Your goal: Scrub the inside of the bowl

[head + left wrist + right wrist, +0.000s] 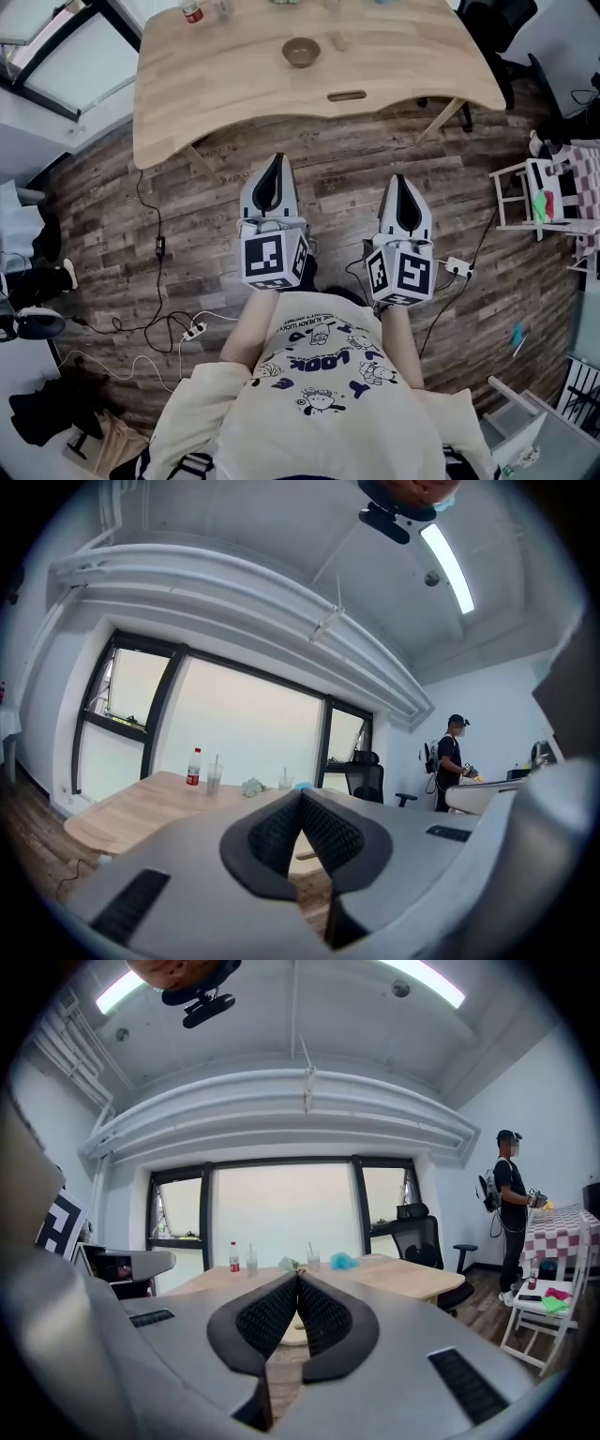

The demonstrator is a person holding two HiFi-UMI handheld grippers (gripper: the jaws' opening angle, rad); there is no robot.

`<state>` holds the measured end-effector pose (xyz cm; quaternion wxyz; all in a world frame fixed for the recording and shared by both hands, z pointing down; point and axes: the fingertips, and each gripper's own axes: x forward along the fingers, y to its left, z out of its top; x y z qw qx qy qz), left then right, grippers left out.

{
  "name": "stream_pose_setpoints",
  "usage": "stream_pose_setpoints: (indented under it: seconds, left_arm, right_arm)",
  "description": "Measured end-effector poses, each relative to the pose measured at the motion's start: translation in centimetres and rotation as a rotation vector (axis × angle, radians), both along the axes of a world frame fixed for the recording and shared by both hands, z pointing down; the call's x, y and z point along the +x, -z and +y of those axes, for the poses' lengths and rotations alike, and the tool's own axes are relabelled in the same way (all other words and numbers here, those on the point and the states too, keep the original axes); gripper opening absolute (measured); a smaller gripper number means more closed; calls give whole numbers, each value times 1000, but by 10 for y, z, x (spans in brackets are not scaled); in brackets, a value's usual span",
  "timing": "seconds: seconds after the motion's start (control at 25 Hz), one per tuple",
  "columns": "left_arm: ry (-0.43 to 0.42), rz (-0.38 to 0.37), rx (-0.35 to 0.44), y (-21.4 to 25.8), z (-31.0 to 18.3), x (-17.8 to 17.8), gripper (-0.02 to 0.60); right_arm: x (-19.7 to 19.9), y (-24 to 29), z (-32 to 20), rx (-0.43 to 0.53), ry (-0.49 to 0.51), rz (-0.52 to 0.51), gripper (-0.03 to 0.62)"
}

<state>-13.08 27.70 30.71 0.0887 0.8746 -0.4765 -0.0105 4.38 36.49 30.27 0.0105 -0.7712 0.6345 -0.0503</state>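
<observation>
Head view: the bowl (pixel 301 52) sits on the wooden table (pixel 187 84), well apart from both grippers, with plank floor (pixel 337 178) between. The left gripper (pixel 274 161) and right gripper (pixel 401 180) point toward the table.

Left gripper view: its jaws are pressed together on nothing — beyond them stand a bottle (pixel 193 767) and an office chair (pixel 366 778).

Right gripper view: its jaws are likewise clenched and empty — a person (pixel 511 1208) stands at the right, beside a white chair (pixel 548 1321).

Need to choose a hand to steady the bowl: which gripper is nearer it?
Left. The left gripper hangs over the floor almost straight before the bowl; the right gripper is also short of the table but farther off to the side.
</observation>
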Motion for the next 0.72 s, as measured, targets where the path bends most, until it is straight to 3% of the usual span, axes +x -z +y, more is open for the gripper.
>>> stream_pose_setpoints:
  seconds: [0.36, 0.72]
  left_arm:
    - [-15, -1, -27, -6, -52, 8, 26]
    - [23, 14, -79, -23, -88, 18, 26]
  right_arm:
    - [10, -5, -50, -30, -21, -7, 14]
    - [27, -16, -91, -58, 0, -26, 14]
